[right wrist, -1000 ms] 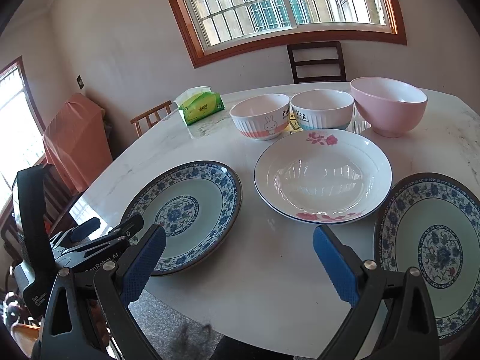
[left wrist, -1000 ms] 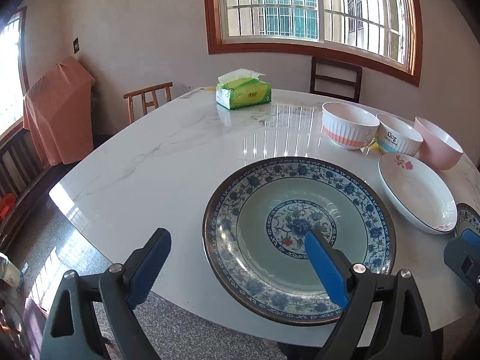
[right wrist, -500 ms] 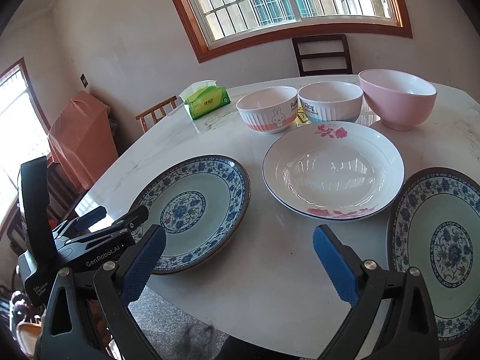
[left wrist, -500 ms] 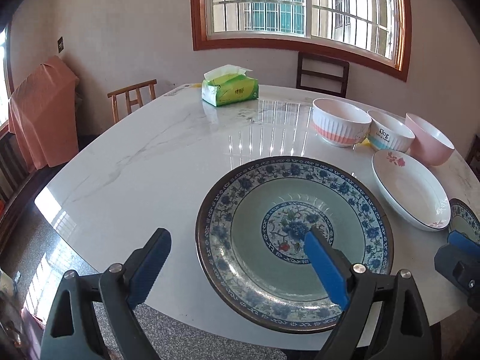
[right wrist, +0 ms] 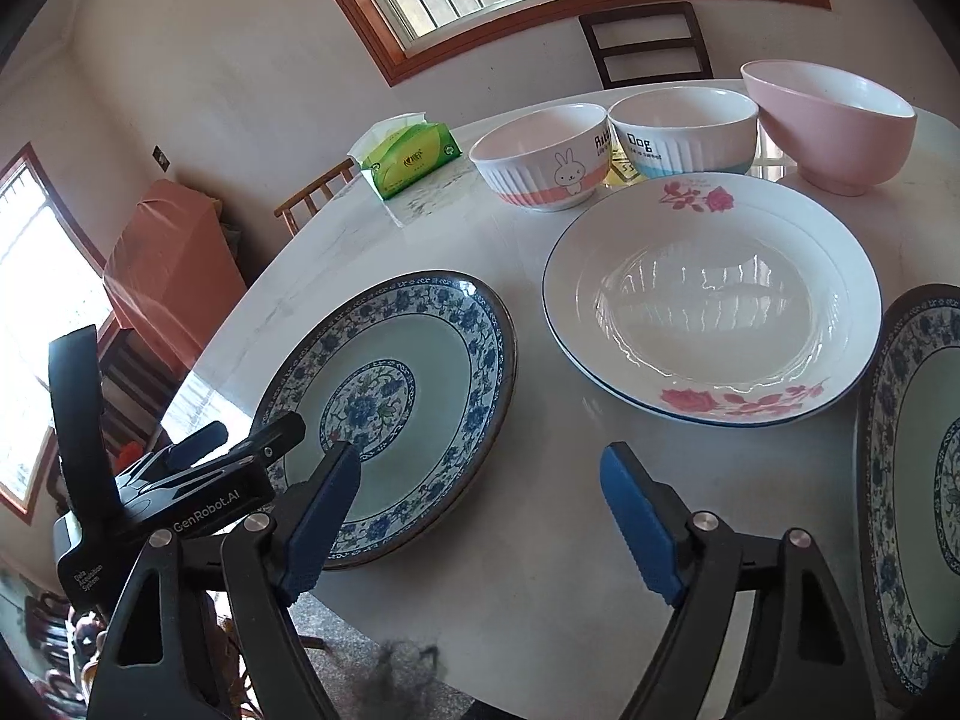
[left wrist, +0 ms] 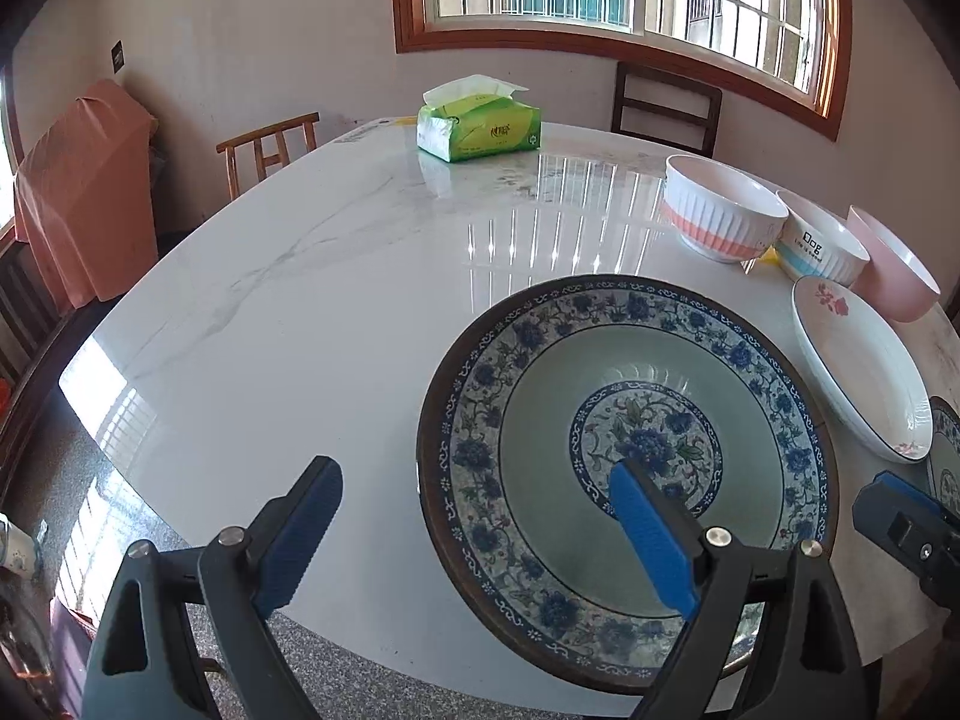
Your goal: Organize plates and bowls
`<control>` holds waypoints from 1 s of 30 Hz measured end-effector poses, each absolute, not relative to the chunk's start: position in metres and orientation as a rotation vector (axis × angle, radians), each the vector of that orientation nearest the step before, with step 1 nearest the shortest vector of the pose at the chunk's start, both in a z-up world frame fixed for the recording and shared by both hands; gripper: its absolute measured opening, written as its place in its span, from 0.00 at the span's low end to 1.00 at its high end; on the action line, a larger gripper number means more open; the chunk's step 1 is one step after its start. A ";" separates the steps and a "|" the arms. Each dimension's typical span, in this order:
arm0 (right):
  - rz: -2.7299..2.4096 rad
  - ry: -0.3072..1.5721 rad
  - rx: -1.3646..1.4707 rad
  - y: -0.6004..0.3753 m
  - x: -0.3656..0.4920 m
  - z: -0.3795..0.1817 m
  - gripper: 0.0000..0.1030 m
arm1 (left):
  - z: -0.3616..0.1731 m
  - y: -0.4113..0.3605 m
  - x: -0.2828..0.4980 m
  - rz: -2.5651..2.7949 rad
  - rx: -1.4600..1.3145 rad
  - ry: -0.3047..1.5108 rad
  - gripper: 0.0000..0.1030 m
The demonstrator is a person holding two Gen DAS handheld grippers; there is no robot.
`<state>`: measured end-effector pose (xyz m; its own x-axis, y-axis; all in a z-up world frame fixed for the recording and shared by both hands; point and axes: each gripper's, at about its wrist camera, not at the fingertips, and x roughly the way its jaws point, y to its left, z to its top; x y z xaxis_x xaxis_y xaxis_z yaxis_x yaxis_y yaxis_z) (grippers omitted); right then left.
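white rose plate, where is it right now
In the right wrist view the white rose plate lies mid-table, just in front of the rabbit bowl and dog bowl, between two blue-patterned plates.

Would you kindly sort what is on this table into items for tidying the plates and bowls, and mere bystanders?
For the job: two blue floral plates; white rose-printed plate; white rabbit bowl; white Dog bowl; pink bowl.

Lying about: green tissue pack; small yellow item between the bowls.

The table [left wrist: 312, 276] is smooth, shiny stone, the blue flower plate [left wrist: 624, 462] and white plate [right wrist: 714, 300] look like glossy china, and the chair [left wrist: 270, 150] is wood
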<state>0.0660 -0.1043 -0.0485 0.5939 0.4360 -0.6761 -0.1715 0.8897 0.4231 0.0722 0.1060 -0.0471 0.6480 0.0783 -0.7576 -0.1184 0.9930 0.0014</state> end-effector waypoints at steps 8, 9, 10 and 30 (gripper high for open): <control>0.360 0.923 0.322 -0.095 0.084 -0.059 0.70 | -0.058 0.113 0.081 0.074 -0.095 0.912 0.67; 0.359 0.926 0.323 -0.094 0.087 -0.059 0.67 | -0.058 0.115 0.082 0.066 -0.116 0.917 0.58; 0.357 0.928 0.324 -0.094 0.089 -0.059 0.64 | -0.058 0.115 0.083 0.062 -0.127 0.918 0.49; 0.366 0.953 0.251 -0.067 0.106 -0.060 0.20 | -0.050 0.153 0.087 0.126 -0.192 0.891 0.20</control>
